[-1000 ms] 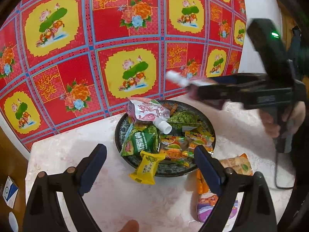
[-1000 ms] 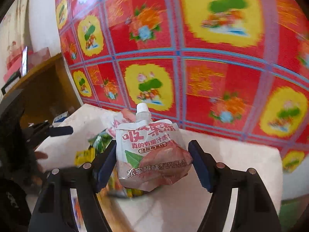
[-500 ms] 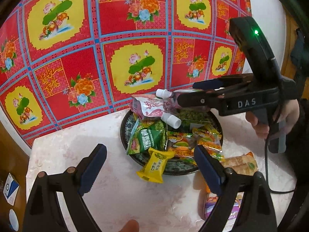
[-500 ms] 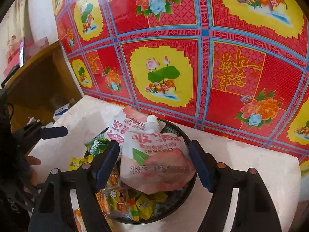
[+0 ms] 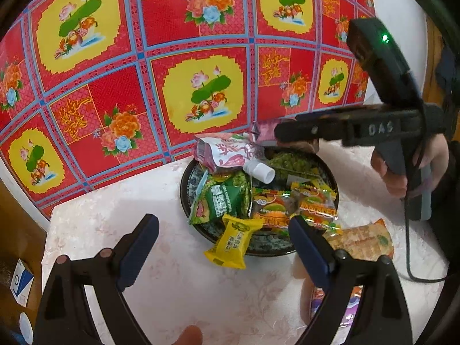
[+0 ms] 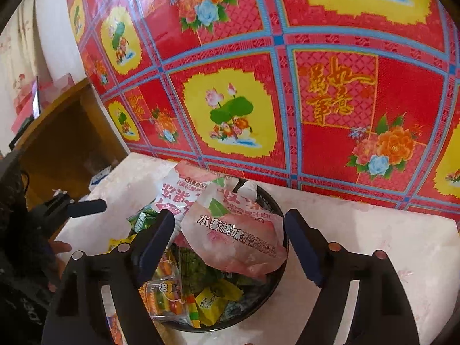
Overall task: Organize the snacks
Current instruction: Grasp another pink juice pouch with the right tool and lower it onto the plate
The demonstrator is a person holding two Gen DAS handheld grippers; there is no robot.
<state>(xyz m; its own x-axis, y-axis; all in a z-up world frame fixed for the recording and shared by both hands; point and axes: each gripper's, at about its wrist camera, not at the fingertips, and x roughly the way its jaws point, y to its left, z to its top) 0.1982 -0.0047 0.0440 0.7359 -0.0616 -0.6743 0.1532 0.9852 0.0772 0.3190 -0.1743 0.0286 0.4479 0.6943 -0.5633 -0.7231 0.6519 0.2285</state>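
A dark round plate [image 5: 330, 178] on the pale table holds several snack packets. My right gripper [image 6: 230, 238] is open above it; a pink peach jelly pouch [image 6: 238, 238] lies between its spread fingers, resting on the pile in the plate [image 6: 276, 207]. A second pink pouch [image 5: 230, 155] with a white cap lies at the plate's far side. In the left wrist view the right gripper [image 5: 290, 135] reaches over the plate. My left gripper [image 5: 224, 247] is open and empty, near a yellow packet [image 5: 233, 241] hanging over the plate's front rim.
An orange wafer packet [image 5: 359, 241] and a purple packet [image 5: 348, 304] lie on the table right of the plate. A red and yellow flowered cloth [image 5: 172, 72] covers the wall behind. A brown wooden cabinet [image 6: 66, 132] stands at the table's left side.
My right gripper carried the pink pouch down onto the plate and opened its fingers wider, so the pouch now rests on the pile. My left gripper stayed open and nearly still.
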